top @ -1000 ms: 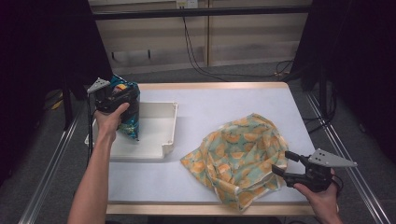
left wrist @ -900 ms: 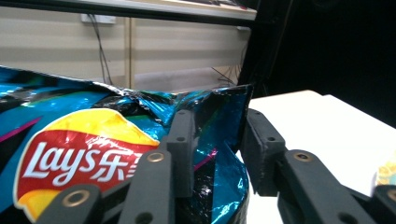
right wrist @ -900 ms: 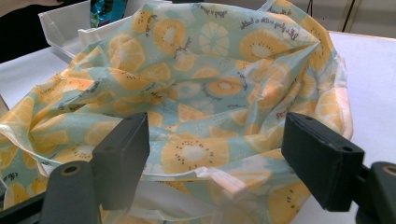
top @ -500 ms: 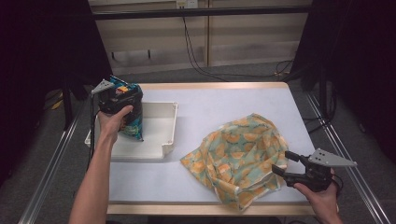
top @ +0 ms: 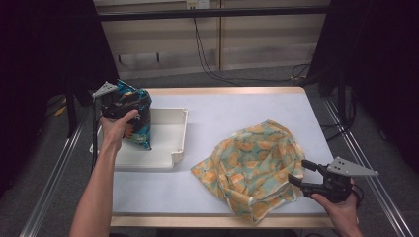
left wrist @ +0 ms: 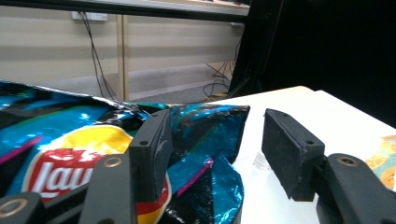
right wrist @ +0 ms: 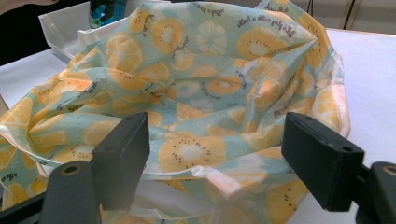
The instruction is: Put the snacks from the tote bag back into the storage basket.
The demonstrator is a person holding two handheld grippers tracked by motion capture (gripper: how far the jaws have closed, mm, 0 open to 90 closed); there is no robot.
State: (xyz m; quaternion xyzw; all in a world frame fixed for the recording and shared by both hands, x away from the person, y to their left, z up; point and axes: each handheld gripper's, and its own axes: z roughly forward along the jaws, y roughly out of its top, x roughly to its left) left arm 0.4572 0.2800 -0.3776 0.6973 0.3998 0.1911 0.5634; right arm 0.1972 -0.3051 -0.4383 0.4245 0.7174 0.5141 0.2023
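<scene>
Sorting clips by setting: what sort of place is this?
Probably a lab or recording workspace, not a home: a bare white table on a metal frame, black curtains at the sides, loose cables along the wall.

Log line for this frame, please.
left tongs: jaws just opening, chip bag standing in white tray | right tongs: open at orange-print bag

Chip bag (top: pixel 134 118) blue; bag (top: pixel 254 165) green (orange slices).
</scene>
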